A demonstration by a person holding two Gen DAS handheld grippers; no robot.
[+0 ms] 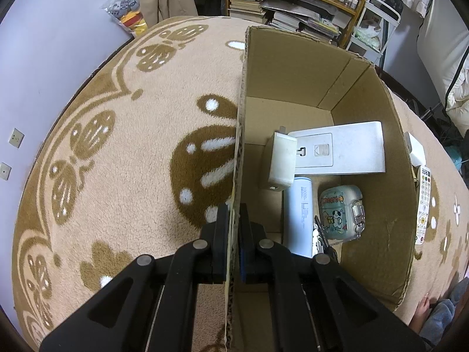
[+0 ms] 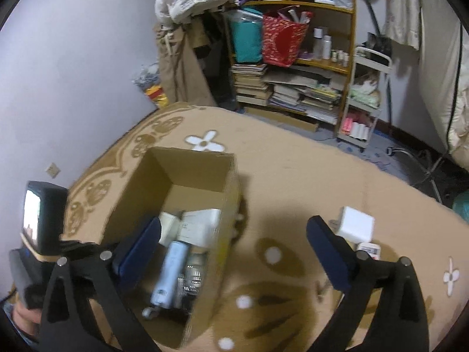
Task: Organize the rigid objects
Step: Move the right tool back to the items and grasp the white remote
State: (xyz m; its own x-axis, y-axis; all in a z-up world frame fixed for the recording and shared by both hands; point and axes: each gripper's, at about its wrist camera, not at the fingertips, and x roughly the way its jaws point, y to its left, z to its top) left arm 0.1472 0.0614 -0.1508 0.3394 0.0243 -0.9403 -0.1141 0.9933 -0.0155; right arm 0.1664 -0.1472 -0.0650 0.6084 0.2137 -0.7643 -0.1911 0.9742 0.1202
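Cardboard box (image 1: 363, 111) wall sat pinched in my left tongs (image 1: 233, 226); power bank (image 1: 300, 214) and charger (image 1: 282, 161) lay inside. Right view, blurred: right tongs (image 2: 234, 234) gaped empty above the box; white adapter (image 2: 357, 224) lay on the blanket (image 2: 293, 170).

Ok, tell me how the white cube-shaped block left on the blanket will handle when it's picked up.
The white block looks rigid and boxy, so it probably won't flex or roll. Its smooth faces might slip between the pads. It seems small, so likely light.
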